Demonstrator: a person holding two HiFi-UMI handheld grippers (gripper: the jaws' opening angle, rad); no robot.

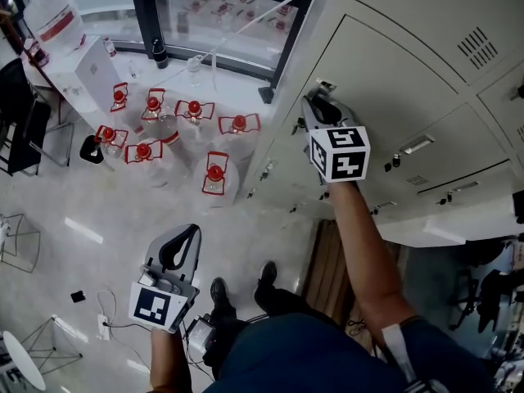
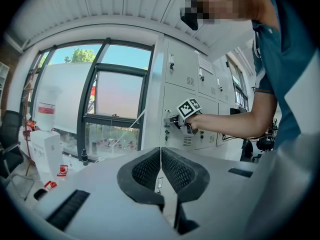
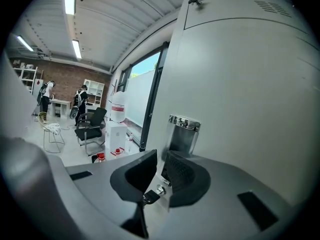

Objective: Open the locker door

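The pale grey locker door (image 1: 393, 80) fills the right side of the head view and most of the right gripper view (image 3: 240, 84). My right gripper (image 1: 321, 98) is held up against its left edge. Its jaws stand a little apart (image 3: 161, 165), with a chrome handle (image 3: 184, 133) just beyond their tips. A black-headed key (image 3: 150, 197) in its lock shows low in the gap, and the pads press on nothing. My left gripper (image 1: 187, 232) hangs low over the floor, away from the lockers. Its jaws meet at the tips (image 2: 160, 151) with nothing between them.
Several water bottles with red caps (image 1: 192, 129) stand on the floor by the dark window frame (image 1: 213, 15). More locker doors (image 1: 442, 166) run to the right. A black chair (image 1: 20, 113) is at the far left. Wooden boards (image 1: 327, 268) lie near the person's feet.
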